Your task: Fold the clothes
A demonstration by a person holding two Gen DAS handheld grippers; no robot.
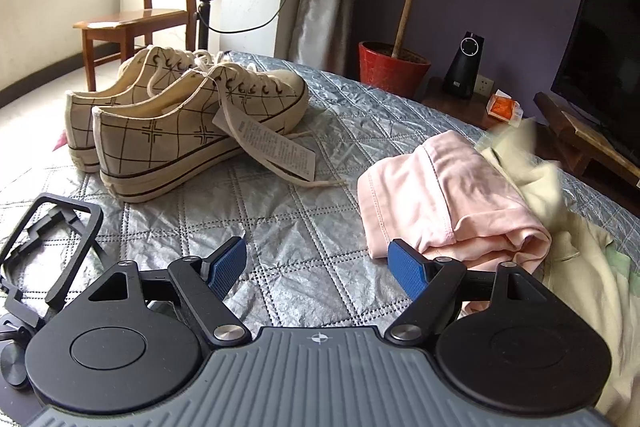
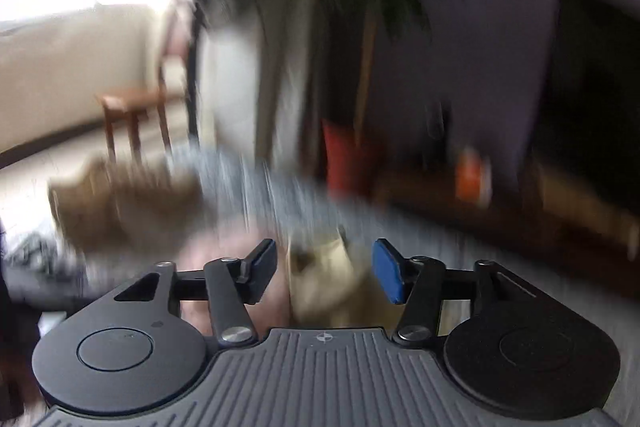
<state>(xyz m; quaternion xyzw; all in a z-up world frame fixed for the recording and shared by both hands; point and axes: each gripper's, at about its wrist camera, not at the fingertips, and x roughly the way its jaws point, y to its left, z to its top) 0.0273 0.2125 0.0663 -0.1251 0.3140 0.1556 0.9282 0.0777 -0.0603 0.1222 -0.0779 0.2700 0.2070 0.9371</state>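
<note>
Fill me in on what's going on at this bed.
A person with a gripper in each hand is folding clothes on a quilted grey bedspread. The left gripper hangs open and empty beside a folded pink garment. The right gripper is open too, above a cream garment it is not pinching; its view is heavily blurred. A pair of checked sneakers sits further back.

Shoes (image 1: 180,119) left of folded garment (image 1: 448,199) on bed (image 1: 280,227)

My left black two-finger gripper with blue pads (image 1: 316,269) points down a bit, jaws wide apart, nothing between them. My right black gripper with blue pads (image 2: 324,275) has its jaws parted.
</note>
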